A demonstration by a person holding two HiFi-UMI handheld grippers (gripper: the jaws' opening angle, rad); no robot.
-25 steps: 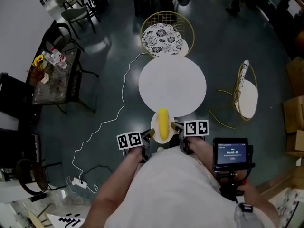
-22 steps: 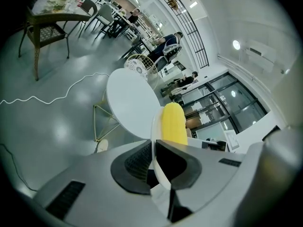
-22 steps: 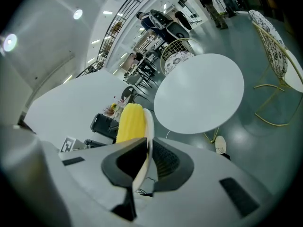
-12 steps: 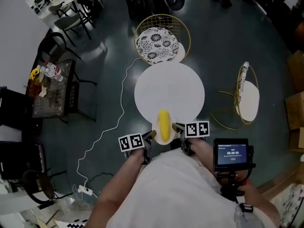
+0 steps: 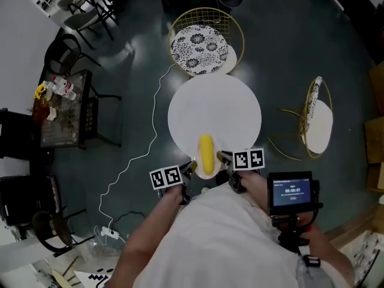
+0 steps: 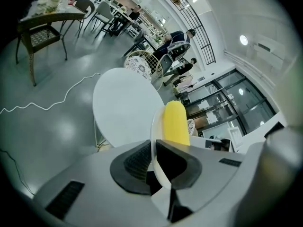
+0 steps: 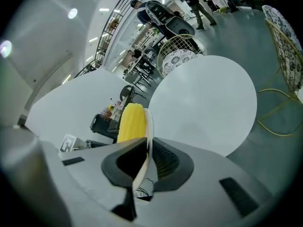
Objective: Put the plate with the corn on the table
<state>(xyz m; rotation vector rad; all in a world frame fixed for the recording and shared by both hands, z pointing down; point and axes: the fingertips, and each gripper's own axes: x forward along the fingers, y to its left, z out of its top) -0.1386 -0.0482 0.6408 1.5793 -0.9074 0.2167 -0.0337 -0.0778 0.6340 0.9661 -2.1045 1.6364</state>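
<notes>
A yellow corn cob (image 5: 206, 151) lies on a small white plate (image 5: 198, 170) held over the near edge of the round white table (image 5: 215, 113). My left gripper (image 5: 188, 168) is shut on the plate's left rim and my right gripper (image 5: 222, 158) is shut on its right rim. In the left gripper view the plate's edge (image 6: 154, 141) stands between the jaws with the corn (image 6: 175, 124) beyond. The right gripper view shows the plate rim (image 7: 147, 136) pinched the same way, the corn (image 7: 130, 123) to its left and the table (image 7: 203, 105) ahead.
A gold wire chair with a patterned cushion (image 5: 200, 42) stands beyond the table, and another gold chair (image 5: 316, 122) is at the right. A white cable (image 5: 144, 155) runs across the dark floor at the left. A dark side table with bottles (image 5: 62, 107) is far left.
The plate with the corn has moved forward, from just short of the table's near edge to partly over it. Both grippers kept their hold.
</notes>
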